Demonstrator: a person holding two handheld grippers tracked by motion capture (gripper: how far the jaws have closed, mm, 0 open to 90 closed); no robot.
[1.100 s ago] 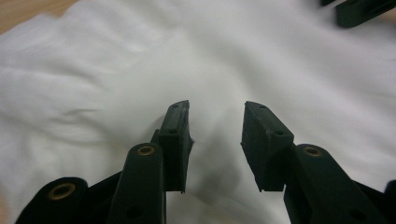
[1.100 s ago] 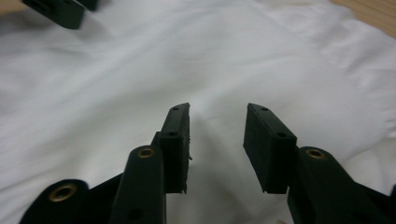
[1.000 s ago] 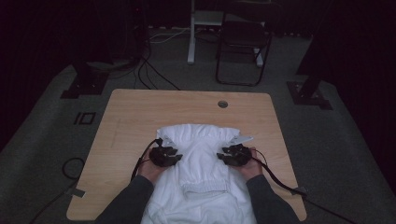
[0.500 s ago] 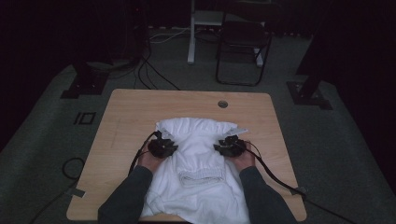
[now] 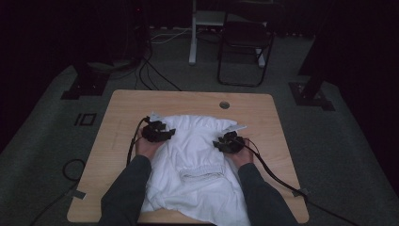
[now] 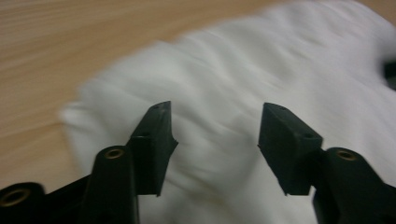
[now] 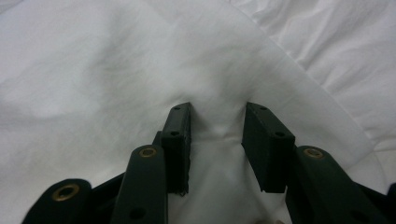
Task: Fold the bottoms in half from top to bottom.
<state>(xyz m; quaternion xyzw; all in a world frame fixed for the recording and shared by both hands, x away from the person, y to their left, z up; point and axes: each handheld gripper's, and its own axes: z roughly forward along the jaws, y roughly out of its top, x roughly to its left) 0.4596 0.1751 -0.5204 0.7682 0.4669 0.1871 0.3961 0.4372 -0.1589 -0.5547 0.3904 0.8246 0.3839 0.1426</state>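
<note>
**Two tools on the white cloth: the left one has let go, the right one still pinches**

Two things differ from one second ago. The fold of the white garment (image 5: 193, 155) has been carried toward 12 o'clock, so the cloth now covers the middle of the table (image 5: 122, 108) and hangs over the near edge at 6 o'clock. The left tool (image 5: 157, 132) has also moved toward 11 o'clock, to the far left corner of the cloth.

The jaws of the left tool (image 6: 215, 135) have just been opening. In the left gripper view they stand wide, with only loose cloth lying under the gap and nothing pressed between them. The right tool (image 7: 217, 135), at about 3 o'clock on the garment, has its jaws narrow, and a small ridge of white fabric (image 7: 219, 126) is squeezed between the pads.

I judge that the left side of this fold is finished and released, while the right side is not yet laid down.

No container is on the table; there is only the garment and a round cable hole (image 5: 224, 104) at 12 o'clock.
</note>
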